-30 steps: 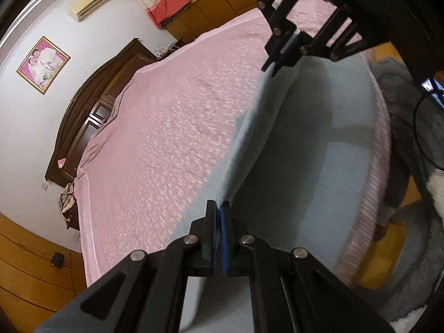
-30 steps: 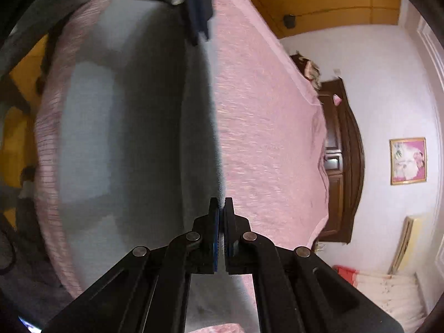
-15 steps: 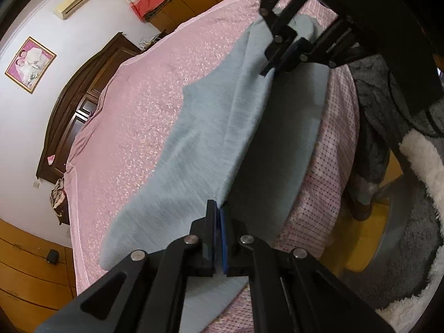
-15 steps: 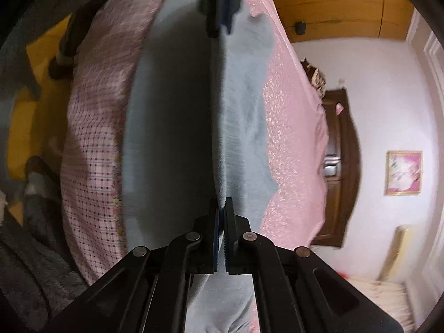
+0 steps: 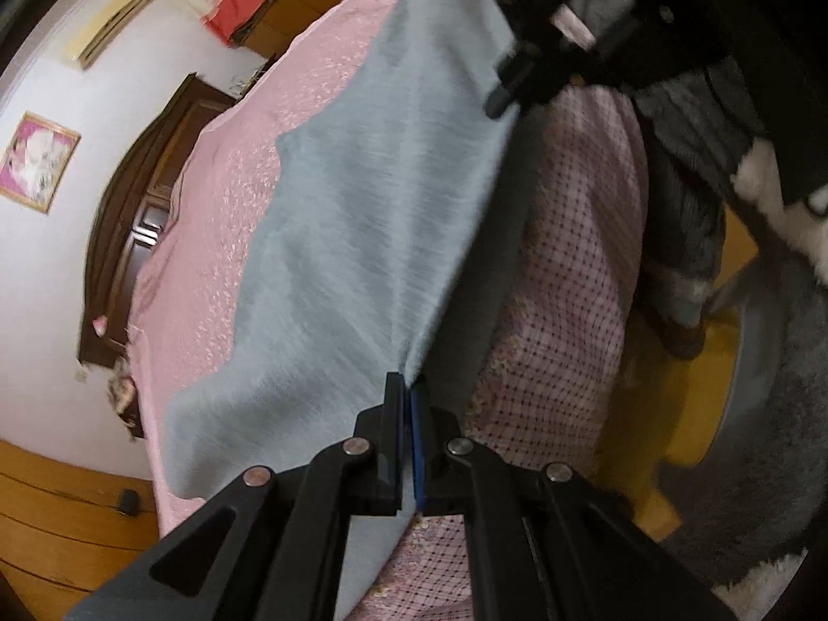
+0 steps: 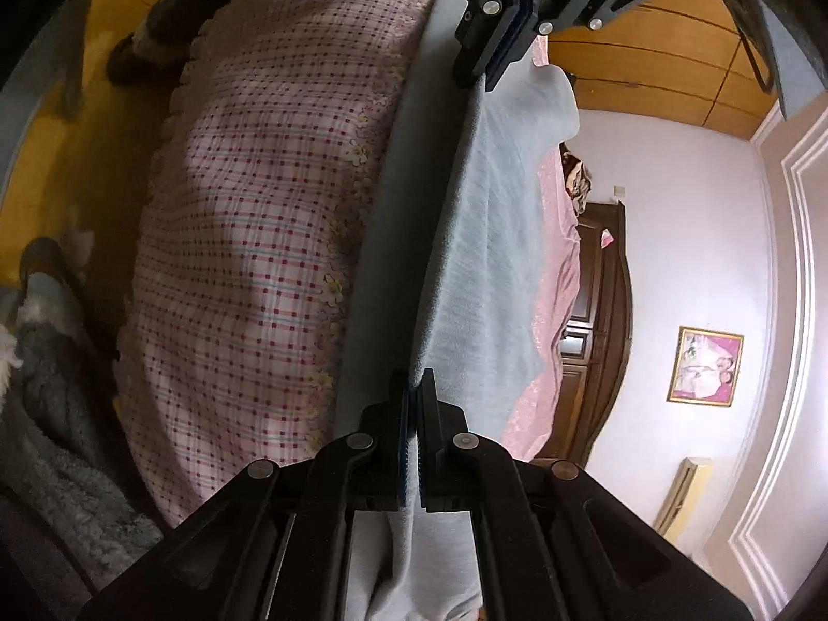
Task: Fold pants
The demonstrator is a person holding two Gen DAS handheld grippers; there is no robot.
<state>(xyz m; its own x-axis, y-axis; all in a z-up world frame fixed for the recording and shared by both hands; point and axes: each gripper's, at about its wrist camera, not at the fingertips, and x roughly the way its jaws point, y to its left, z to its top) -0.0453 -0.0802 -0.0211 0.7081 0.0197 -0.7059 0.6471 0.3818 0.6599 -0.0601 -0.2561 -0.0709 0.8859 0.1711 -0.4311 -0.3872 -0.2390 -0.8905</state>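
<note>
In the left wrist view we hold our left gripper with its fingers pressed together on the near edge of the grey pants. From that pinch the cloth runs away in a taut ridge to our right gripper, which shows blurred at the top of the picture and meets the far end of the same edge; whether its fingers are together we cannot tell from here. To the left of the ridge the pants lie spread over the pink bedspread; to the right a darker, shaded part of the cloth hangs over the side of the bed, against a pink checked sheet. A dark wooden headboard and a framed picture stand against the white wall beyond. In the right wrist view our right gripper has its fingers clamped on the grey pants, and the held edge runs straight up the frame to our left gripper, whose fingers are closed on the other end. Here the pants drape to the right onto the pink bedspread, while the pink checked sheet covers the bed's side on the left, above a yellow floor.
</note>
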